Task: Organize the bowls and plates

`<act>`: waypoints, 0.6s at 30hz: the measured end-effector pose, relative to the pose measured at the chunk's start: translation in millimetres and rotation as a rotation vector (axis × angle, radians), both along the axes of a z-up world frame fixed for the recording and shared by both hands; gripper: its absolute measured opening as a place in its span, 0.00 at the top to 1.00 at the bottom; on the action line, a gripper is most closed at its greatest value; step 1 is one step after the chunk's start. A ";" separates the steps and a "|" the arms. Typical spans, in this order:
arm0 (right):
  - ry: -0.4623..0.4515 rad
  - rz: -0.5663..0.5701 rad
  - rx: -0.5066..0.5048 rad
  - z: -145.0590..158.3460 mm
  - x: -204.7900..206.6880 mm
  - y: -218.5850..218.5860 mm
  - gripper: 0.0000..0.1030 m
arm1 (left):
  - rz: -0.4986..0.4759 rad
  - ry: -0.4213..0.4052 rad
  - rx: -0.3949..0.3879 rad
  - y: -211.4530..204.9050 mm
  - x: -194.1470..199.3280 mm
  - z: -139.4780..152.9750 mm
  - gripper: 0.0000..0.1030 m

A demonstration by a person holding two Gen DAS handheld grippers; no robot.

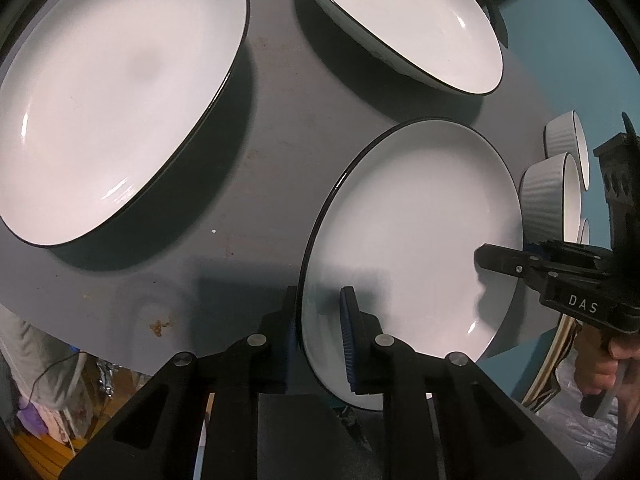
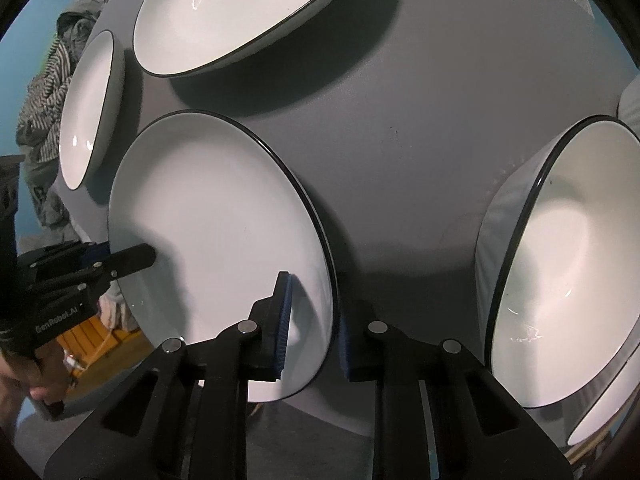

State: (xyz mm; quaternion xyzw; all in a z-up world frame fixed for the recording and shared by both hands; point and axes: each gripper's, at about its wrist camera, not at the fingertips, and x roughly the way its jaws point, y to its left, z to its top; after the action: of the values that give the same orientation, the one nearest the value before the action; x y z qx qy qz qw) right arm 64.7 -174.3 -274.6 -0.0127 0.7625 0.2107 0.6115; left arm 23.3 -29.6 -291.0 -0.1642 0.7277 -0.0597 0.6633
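- The held plate [image 1: 416,240], white with a dark rim and nothing on it, is gripped at opposite edges by both grippers.
- The left gripper [image 1: 320,340] has its fingers [image 1: 349,336] clenched on the plate's near rim — one blue pad on the inner face, the other behind it.
- The right gripper [image 2: 312,332] clamps the opposite rim the same way.
- Beyond, on the grey counter [image 1: 272,128], lie a large plate [image 1: 116,96] and a second plate [image 1: 408,20], both bare.
- Two ribbed white bowls [image 1: 552,196] sit just past the held plate — their insides look bare.
- A big bowl [image 2: 568,264] sits on the right.
- Teal wall [image 1: 560,60] lies behind; striped cloth [image 2: 52,76] is off the counter's edge.
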 end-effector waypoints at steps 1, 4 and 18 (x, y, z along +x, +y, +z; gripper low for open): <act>0.003 -0.006 0.006 -0.2 0.4 -0.5 0.81 | -0.002 -0.003 0.004 -1.3 0.6 0.4 0.83; 0.015 -0.016 0.015 -3.6 0.9 -0.8 0.82 | 0.003 -0.004 0.006 -5.7 -2.8 -10.7 0.83; 0.027 -0.013 0.019 2.7 11.5 -9.5 0.83 | 0.020 0.029 -0.018 17.5 -7.2 -9.8 0.85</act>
State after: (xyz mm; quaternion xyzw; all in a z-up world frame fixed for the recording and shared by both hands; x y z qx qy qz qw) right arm 76.3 -183.8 -271.8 0.0008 0.7687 0.2144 0.6026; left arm 16.0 -12.1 -300.8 -0.1786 0.7348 -0.0572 0.6518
